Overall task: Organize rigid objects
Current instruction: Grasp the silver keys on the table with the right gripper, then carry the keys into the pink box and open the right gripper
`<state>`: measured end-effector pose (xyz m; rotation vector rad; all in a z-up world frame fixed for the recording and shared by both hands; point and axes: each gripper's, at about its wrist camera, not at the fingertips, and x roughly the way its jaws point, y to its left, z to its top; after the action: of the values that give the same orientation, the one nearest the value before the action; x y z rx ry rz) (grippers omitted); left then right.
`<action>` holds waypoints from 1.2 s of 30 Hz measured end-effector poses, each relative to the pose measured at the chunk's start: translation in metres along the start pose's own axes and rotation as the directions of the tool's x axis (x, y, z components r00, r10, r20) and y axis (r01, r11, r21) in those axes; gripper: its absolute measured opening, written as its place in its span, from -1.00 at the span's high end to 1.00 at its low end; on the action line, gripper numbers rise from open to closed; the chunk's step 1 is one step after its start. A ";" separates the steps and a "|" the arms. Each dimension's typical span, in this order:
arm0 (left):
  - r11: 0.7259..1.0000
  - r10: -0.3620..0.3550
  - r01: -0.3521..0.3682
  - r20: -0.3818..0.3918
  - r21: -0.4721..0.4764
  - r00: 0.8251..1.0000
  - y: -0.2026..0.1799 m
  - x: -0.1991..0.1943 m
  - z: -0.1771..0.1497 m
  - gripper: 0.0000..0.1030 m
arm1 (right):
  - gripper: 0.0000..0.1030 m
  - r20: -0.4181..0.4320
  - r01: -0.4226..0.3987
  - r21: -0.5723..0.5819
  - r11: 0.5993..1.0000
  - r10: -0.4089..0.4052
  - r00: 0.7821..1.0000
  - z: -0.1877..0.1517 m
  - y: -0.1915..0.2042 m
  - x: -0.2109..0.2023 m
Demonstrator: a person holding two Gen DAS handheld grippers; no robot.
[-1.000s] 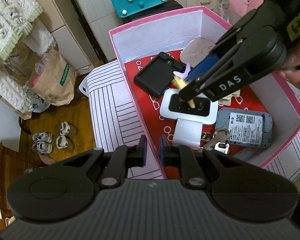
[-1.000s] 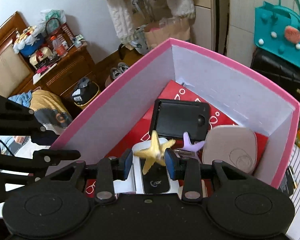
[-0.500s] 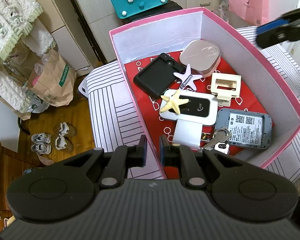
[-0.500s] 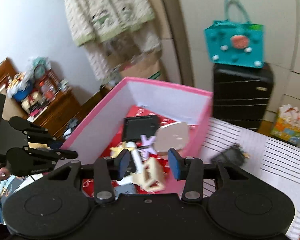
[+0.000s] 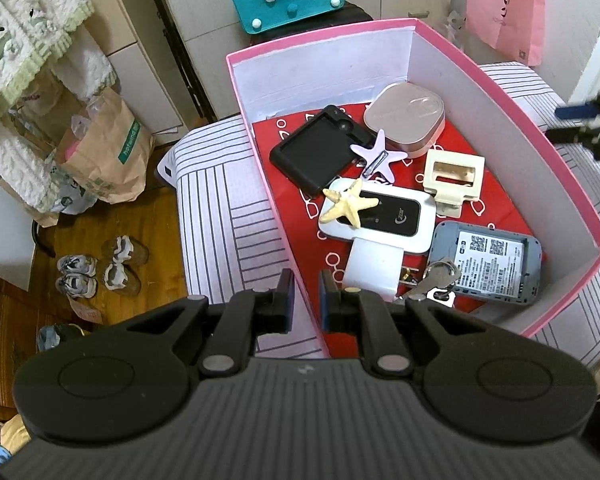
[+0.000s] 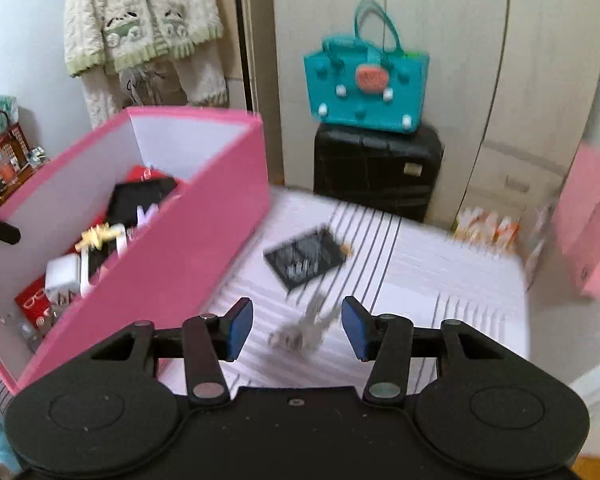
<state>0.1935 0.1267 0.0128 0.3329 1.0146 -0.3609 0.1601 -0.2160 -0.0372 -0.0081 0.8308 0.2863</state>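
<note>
Left-wrist view: the left gripper [image 5: 303, 298] has its jaws nearly together astride the near wall of the pink box [image 5: 512, 92]; whether the pads press the wall cannot be told. The box stands on a striped sheet [image 5: 220, 208]. On its red liner [image 5: 492, 196] lie a black case [image 5: 320, 150] at 11 o'clock, a pink compact [image 5: 406, 116] at 12, a lilac star [image 5: 378, 156] touching both, a cream clip [image 5: 454, 174] at 2, and a white router [image 5: 380, 218] at centre with a yellow star [image 5: 350, 204] resting on its left end. A white block [image 5: 374, 266] overlaps the router's near edge; keys [image 5: 436, 280] and a grey device [image 5: 486, 268] lie at 4 o'clock, touching. The right gripper's fingertips [image 5: 580, 111] show at 3 o'clock, outside the box.

Right-wrist view: the right gripper [image 6: 297, 328] has its jaws apart, having just been opening, with nothing clamped. Beyond the gap, a blurred grey object [image 6: 304, 326] lies on the sheet. A black card [image 6: 304, 258] lies at 12 o'clock; the box is at 9 o'clock.
</note>
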 end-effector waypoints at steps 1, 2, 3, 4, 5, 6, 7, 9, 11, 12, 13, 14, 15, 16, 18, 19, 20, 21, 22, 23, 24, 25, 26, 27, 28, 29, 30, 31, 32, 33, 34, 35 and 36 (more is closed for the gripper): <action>1.000 0.004 -0.004 -0.001 0.002 1.000 -0.001 0.000 -0.001 0.77 | -0.06 -0.005 -0.016 0.019 1.000 0.016 1.000 -0.004 -0.004 0.004; 1.000 0.006 -0.006 -0.003 0.000 1.000 -0.002 0.001 -0.001 0.77 | -0.06 -0.005 -0.019 0.028 0.999 0.019 1.000 -0.008 -0.006 0.008; 1.000 0.007 -0.007 -0.004 -0.002 1.000 -0.003 0.001 -0.002 0.77 | -0.06 -0.006 -0.012 0.025 1.000 0.012 1.000 -0.012 -0.007 0.011; 1.000 0.008 -0.008 -0.003 -0.005 1.000 -0.003 0.002 -0.002 0.77 | -0.06 -0.008 -0.002 0.017 1.000 0.002 1.000 -0.015 -0.007 0.014; 1.000 0.007 -0.007 -0.003 -0.011 1.000 -0.002 0.002 -0.002 0.77 | -0.07 -0.012 0.010 0.009 1.000 -0.010 1.000 -0.017 -0.007 0.018; 1.000 0.003 -0.003 -0.004 -0.017 1.000 -0.001 0.002 -0.001 0.77 | -0.08 -0.015 0.021 0.004 1.000 -0.021 1.000 -0.019 -0.007 0.021; 1.000 -0.002 0.002 -0.006 -0.023 1.000 0.000 0.002 -0.001 0.78 | -0.10 -0.019 0.022 0.008 1.000 -0.021 1.000 -0.020 -0.008 0.024; 0.999 -0.008 0.008 -0.008 -0.035 1.000 0.003 0.003 0.000 0.79 | -0.11 -0.030 -0.002 0.031 1.000 0.002 1.000 -0.021 -0.012 0.031; 0.999 -0.012 0.011 -0.012 -0.048 1.000 0.005 0.004 0.002 0.81 | -0.11 -0.038 -0.028 0.052 0.998 0.030 0.999 -0.020 -0.016 0.040; 0.999 -0.014 0.013 -0.015 -0.051 1.000 0.005 0.004 0.003 0.81 | -0.14 -0.034 -0.036 0.054 0.998 0.038 0.999 -0.021 -0.016 0.043; 0.998 -0.018 0.017 -0.020 -0.055 1.000 0.006 0.005 0.004 0.81 | -0.18 -0.022 -0.037 0.050 0.998 0.038 0.999 -0.019 -0.015 0.046; 0.998 -0.019 0.018 -0.023 -0.060 1.000 0.006 0.005 0.005 0.81 | -0.21 -0.013 -0.036 0.046 0.998 0.037 0.999 -0.018 -0.013 0.048; 0.998 -0.019 0.017 -0.026 -0.066 0.999 0.007 0.006 0.006 0.81 | -0.22 -0.002 -0.033 0.042 0.999 0.033 0.999 -0.017 -0.010 0.051; 0.997 -0.019 0.016 -0.028 -0.073 0.999 0.007 0.007 0.007 0.81 | -0.27 0.014 -0.028 0.032 0.999 0.027 1.000 -0.017 -0.006 0.053; 0.995 -0.019 0.016 -0.037 -0.096 0.999 0.009 0.009 0.010 0.81 | -0.27 0.036 0.004 -0.007 1.000 -0.004 0.999 -0.019 0.003 0.057; 0.994 -0.019 0.014 -0.043 -0.110 0.999 0.009 0.010 0.011 0.81 | -0.27 0.044 0.028 -0.034 0.999 -0.027 0.999 -0.021 0.008 0.059; 0.993 -0.017 0.011 -0.048 -0.119 0.999 0.009 0.010 0.011 0.81 | -0.14 0.062 0.044 -0.050 0.998 -0.041 0.997 -0.024 0.012 0.058; 0.992 -0.015 0.008 -0.052 -0.123 0.999 0.009 0.010 0.012 0.81 | 0.01 0.073 0.036 -0.050 0.998 -0.033 0.997 -0.025 0.013 0.056; 0.992 -0.013 0.006 -0.055 -0.127 0.998 0.009 0.010 0.012 0.81 | 0.43 0.077 0.036 -0.057 0.998 -0.032 0.997 -0.025 0.013 0.054; 0.992 -0.010 0.003 -0.058 -0.127 0.998 0.009 0.010 0.013 0.81 | 0.46 0.068 0.034 -0.070 0.997 -0.029 0.997 -0.023 0.012 0.053; 0.992 -0.008 0.000 -0.061 -0.129 0.998 0.009 0.010 0.013 0.81 | 0.47 0.057 0.021 -0.077 0.997 -0.017 0.998 -0.022 0.010 0.051; 0.992 -0.004 -0.004 -0.062 -0.129 0.998 0.008 0.010 0.013 0.81 | 0.47 0.054 0.010 -0.071 0.997 -0.006 0.999 -0.020 0.008 0.049; 0.992 -0.002 -0.006 -0.063 -0.126 0.998 0.007 0.010 0.014 0.81 | 0.47 0.056 -0.005 -0.064 0.998 0.009 0.998 -0.018 0.006 0.046; 0.992 -0.001 -0.007 -0.064 -0.126 0.998 0.007 0.010 0.014 0.81 | 0.47 0.058 -0.018 -0.058 0.998 0.022 0.998 -0.017 0.004 0.043; 0.992 -0.002 -0.006 -0.064 -0.129 0.998 0.007 0.010 0.014 0.81 | 0.47 0.060 -0.029 -0.050 0.998 0.032 0.998 -0.015 0.003 0.040; 0.992 -0.001 -0.007 -0.064 -0.128 0.998 0.006 0.010 0.014 0.81 | 0.47 0.069 -0.041 -0.034 0.999 0.043 0.997 -0.013 0.001 0.035; 0.992 -0.002 -0.006 -0.063 -0.127 0.998 0.007 0.010 0.014 0.81 | 0.47 0.074 -0.052 -0.025 0.998 0.054 0.996 -0.012 0.000 0.032; 0.992 -0.003 -0.005 -0.062 -0.129 0.998 0.006 0.010 0.014 0.81 | 0.47 0.081 -0.063 -0.017 0.998 0.065 0.995 -0.010 -0.001 0.028; 0.992 -0.003 -0.005 -0.062 -0.128 0.998 0.006 0.010 0.014 0.81 | 0.47 0.090 -0.073 -0.008 0.997 0.074 0.993 -0.008 -0.002 0.024; 0.992 -0.003 -0.005 -0.061 -0.128 0.998 0.006 0.010 0.014 0.81 | 0.47 0.094 -0.083 -0.004 0.997 0.083 0.992 -0.006 -0.002 0.020; 0.992 -0.002 -0.006 -0.059 -0.130 0.998 0.006 0.010 0.014 0.81 | 0.47 0.102 -0.091 0.003 0.996 0.090 0.991 -0.003 -0.002 0.015; 0.991 -0.002 -0.006 -0.058 -0.130 0.998 0.006 0.010 0.014 0.81 | 0.47 0.110 -0.096 0.008 0.995 0.094 0.989 -0.001 -0.002 0.011; 0.992 -0.001 -0.006 -0.058 -0.128 0.998 0.006 0.010 0.014 0.81 | 0.47 0.115 -0.102 0.010 0.995 0.100 0.988 0.002 -0.001 0.006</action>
<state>0.2116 0.1250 0.0120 0.2300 1.0889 -0.2835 0.1658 -0.2154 -0.0404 0.0648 0.7208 0.3723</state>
